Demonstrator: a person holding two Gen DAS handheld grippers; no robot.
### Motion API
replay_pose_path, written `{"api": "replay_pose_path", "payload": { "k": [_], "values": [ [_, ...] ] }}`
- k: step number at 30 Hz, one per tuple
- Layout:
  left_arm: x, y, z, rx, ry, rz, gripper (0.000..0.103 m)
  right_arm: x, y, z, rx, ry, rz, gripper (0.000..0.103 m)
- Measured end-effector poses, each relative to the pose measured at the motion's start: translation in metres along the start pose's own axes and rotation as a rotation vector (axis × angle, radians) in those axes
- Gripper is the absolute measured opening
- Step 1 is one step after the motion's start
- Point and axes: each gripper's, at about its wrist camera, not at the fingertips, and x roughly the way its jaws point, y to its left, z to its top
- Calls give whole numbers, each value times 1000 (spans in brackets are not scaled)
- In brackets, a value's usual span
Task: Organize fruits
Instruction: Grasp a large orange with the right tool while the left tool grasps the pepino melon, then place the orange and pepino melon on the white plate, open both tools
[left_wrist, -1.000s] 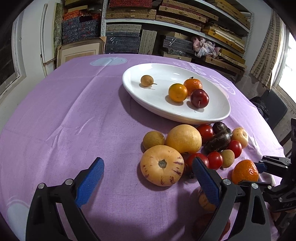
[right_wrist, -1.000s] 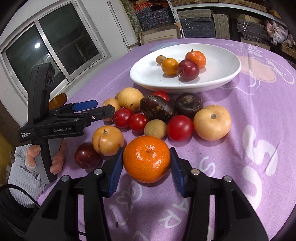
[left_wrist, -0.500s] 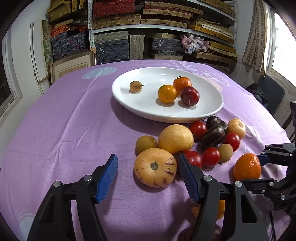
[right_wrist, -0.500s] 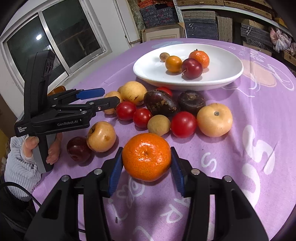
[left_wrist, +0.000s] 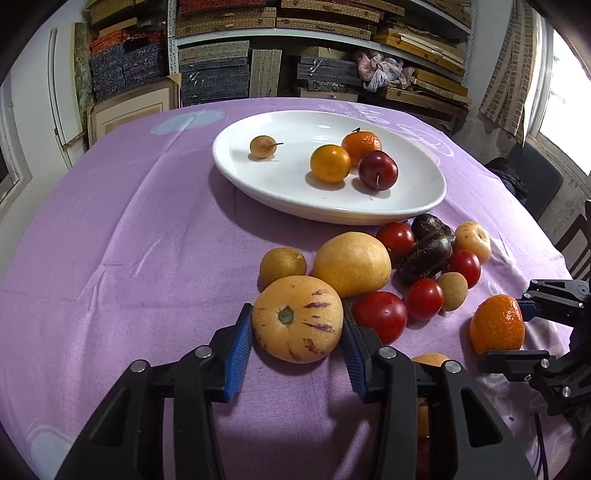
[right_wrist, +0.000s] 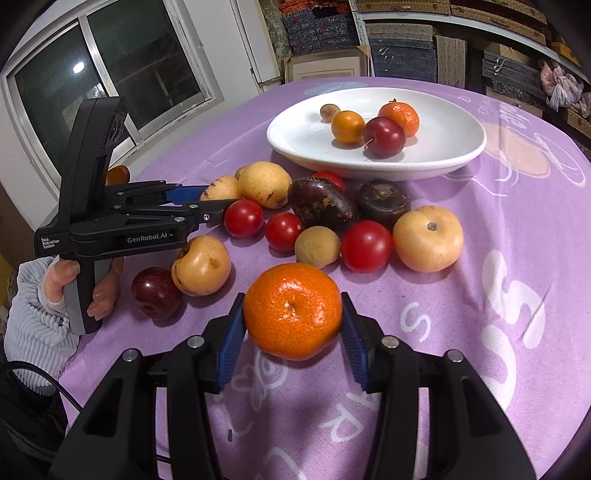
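A yellow pepino melon with purple stripes lies on the purple tablecloth, just in front of the fruit pile. My left gripper is closing on it, and both blue pads touch its sides. From the right wrist view the left gripper reaches in from the left, held by a hand in a grey sleeve. My right gripper is shut on a mandarin, which also shows at the right of the left wrist view. The white oval plate farther back holds several small fruits.
Loose on the cloth lie a yellow pear, red tomatoes, two dark fruits, a pale round fruit and a plum. Stacked shelves stand behind the table. A chair is at the right.
The left gripper's jaws have come in from wide apart until the pads meet the striped melon, and it has edged closer to it. The right gripper keeps the mandarin and has not moved.
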Motion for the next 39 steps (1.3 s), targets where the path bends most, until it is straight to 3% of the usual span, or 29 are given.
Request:
{"api": "replay_pose_path", "payload": {
  "k": [8,19,23,28,33,39],
  "values": [
    [-14,-8,-3,23,-61,37,45,-2,7,-2,-33,-6,-27,47],
    [-18,-1,10,-31,-67,28,45,-18,1,1,-28,-58,-47,47],
    [-27,1,54,-7,-100,64,45,-47,-15,37,-4,-136,-85,47],
    [-18,8,126,-28,-111,67,45,-59,-39,115,4,-204,-171,47],
    [31,13,180,-46,-45,89,45,-10,-71,182,44,-164,-238,47],
    [100,29,196,-130,93,60,45,66,-94,212,35,-24,-263,47]
  ]
}}
